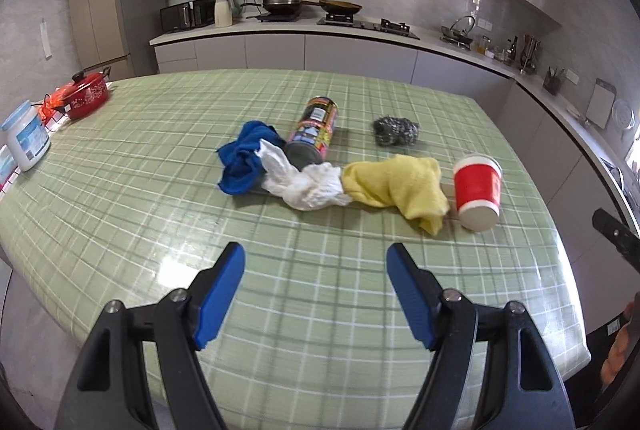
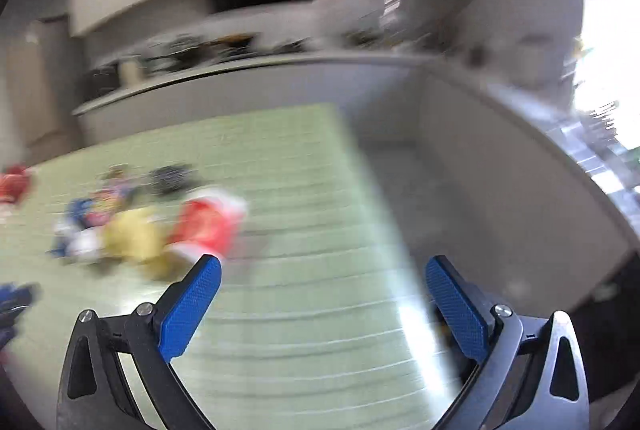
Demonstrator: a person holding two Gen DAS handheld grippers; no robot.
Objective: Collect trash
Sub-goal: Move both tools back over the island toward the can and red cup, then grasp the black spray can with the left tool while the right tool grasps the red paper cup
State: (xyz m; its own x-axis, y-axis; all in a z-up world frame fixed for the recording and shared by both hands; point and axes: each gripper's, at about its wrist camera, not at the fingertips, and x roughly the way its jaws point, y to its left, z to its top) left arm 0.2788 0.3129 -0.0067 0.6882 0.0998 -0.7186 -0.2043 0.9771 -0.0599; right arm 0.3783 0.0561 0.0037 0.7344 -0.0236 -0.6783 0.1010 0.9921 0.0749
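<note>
Trash was all still lying on the green checked table when I looked through the left wrist camera, so I judged the collecting had not begun. A white crumpled tissue sat near the middle of that view. A drink can lay on its side at about twelve o'clock from the tissue, just behind it. A red paper cup lay tipped over at three o'clock, well to the right. Between tissue and cup lay a yellow cloth, touching the tissue; a blue cloth lay at nine o'clock, also touching it. A steel scourer sat at about one o'clock, apart from the rest.

My left gripper hung over bare tablecloth at six o'clock from the pile, its jaws apart with nothing between them. My right gripper stood spread wide and equally empty over the table's right-hand part; that view was badly smeared. Through the blur I could make out the cup at roughly ten o'clock from the right jaws, near the left pad.

I saw no bin or bag in either view, so I could not tell where the trash was meant to go. By my reckoning the tissue, can and cup all remained to be gathered. Whether the cloths and scourer counted as trash I could not tell.
</note>
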